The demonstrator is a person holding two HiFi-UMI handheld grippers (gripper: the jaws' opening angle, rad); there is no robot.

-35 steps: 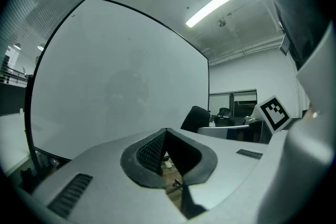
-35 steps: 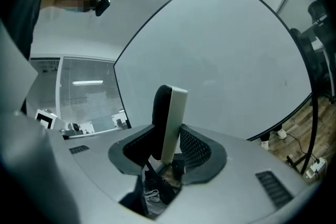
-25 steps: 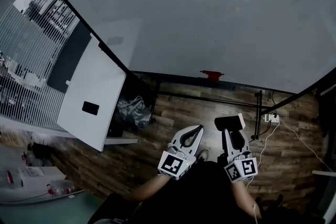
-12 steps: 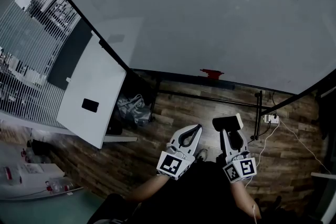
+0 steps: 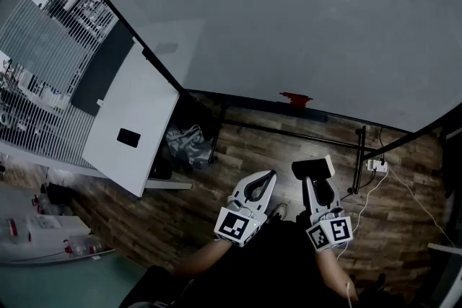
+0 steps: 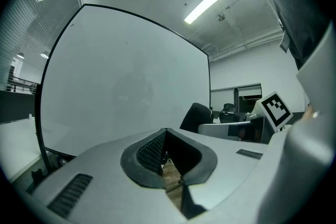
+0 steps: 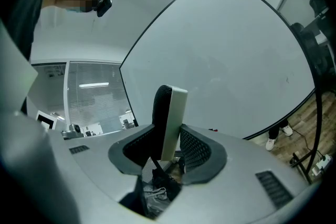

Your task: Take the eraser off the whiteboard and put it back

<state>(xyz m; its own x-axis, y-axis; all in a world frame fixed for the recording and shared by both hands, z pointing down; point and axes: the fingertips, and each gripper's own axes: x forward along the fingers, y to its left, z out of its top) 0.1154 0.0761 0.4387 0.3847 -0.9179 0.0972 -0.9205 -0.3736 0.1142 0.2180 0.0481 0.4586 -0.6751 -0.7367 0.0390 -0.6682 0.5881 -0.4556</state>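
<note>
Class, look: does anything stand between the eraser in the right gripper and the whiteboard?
Nothing visible does: the eraser, held in the right gripper, faces open air up to the bare whiteboard.

The whiteboard (image 5: 289, 18) stands ahead of me. My left gripper (image 5: 268, 178) and right gripper (image 5: 315, 177) sit side by side below it, well apart from the board. The eraser (image 5: 314, 167) stands on edge between my right gripper's jaws, past their tips. A small clip (image 5: 295, 99) sits on the board's lower edge. Left of the board leans a panel (image 5: 133, 119), with a bag (image 5: 189, 144) on the floor beside it.
</note>
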